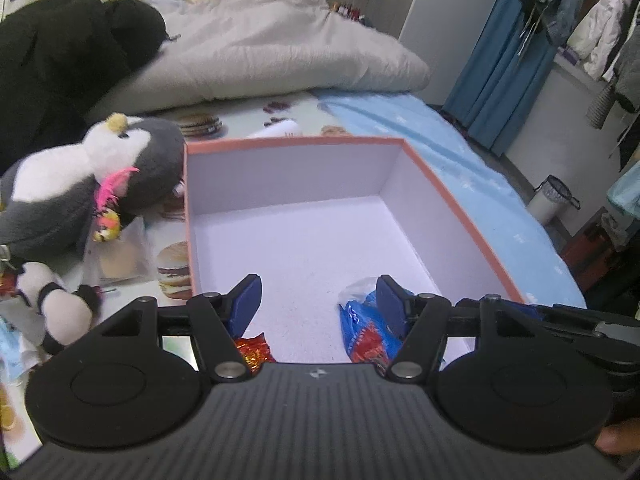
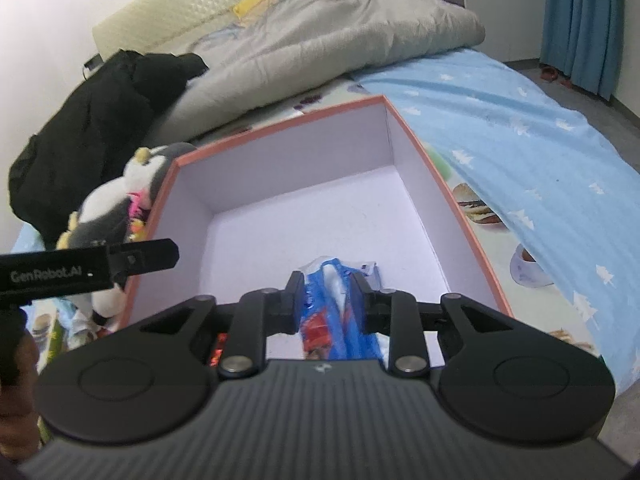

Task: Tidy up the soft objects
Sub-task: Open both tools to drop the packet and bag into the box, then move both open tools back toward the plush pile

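An open box (image 1: 460, 200) with an orange rim and white inside sits on the bed; it also shows in the right wrist view (image 2: 448, 184). My left gripper (image 1: 318, 300) is open and empty over the box's near end. A red snack wrapper (image 1: 254, 350) lies by its left finger. My right gripper (image 2: 326, 300) is shut on a blue snack bag (image 2: 324, 312) low inside the box; the bag also shows in the left wrist view (image 1: 366, 334). A grey and white penguin plush (image 1: 92, 176) lies left of the box, seen too in the right wrist view (image 2: 112, 208).
A black and white plush (image 1: 52, 304) lies at the near left. A black jacket (image 1: 64, 56) and a grey duvet (image 1: 272, 52) lie behind. A blue sheet (image 2: 520, 128) covers the bed's right side. A bin (image 1: 550, 198) stands on the floor.
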Motion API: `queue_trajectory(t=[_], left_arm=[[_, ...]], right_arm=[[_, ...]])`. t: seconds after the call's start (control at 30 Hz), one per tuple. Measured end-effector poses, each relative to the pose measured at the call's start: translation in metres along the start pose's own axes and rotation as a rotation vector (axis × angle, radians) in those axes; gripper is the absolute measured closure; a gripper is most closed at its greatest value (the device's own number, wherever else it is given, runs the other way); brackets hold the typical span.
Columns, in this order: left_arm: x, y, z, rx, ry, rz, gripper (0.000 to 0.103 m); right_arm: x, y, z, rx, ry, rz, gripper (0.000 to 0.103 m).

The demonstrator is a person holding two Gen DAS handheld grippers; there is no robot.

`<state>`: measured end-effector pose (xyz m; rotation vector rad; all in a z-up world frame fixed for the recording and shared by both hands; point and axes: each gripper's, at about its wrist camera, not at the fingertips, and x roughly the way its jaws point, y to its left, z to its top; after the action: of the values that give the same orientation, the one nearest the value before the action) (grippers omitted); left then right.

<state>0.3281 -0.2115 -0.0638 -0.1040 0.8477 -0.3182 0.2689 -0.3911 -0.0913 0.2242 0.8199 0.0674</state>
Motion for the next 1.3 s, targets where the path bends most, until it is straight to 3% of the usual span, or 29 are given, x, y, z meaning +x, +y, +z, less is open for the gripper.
queue_trajectory(t=[0.57, 1.07, 1.3], left_arm=[[-0.137, 0.009, -0.069, 0.015, -0.098, 0.009, 0.033], [-0.234, 0.03, -0.132, 0.002, -0.202, 0.02, 0.03], [-0.278, 0.052, -0.168, -0.026, -0.239, 0.047, 0.028]], right_arm=[[-0.105, 0.051, -0.053, -0.024, -0.106, 0.05, 0.074], [-0.166, 0.095, -0.108, -0.075, -0.179, 0.092, 0.074], [-0.189, 0.124, -0.131, -0.121, -0.188, 0.156, 0.073]])
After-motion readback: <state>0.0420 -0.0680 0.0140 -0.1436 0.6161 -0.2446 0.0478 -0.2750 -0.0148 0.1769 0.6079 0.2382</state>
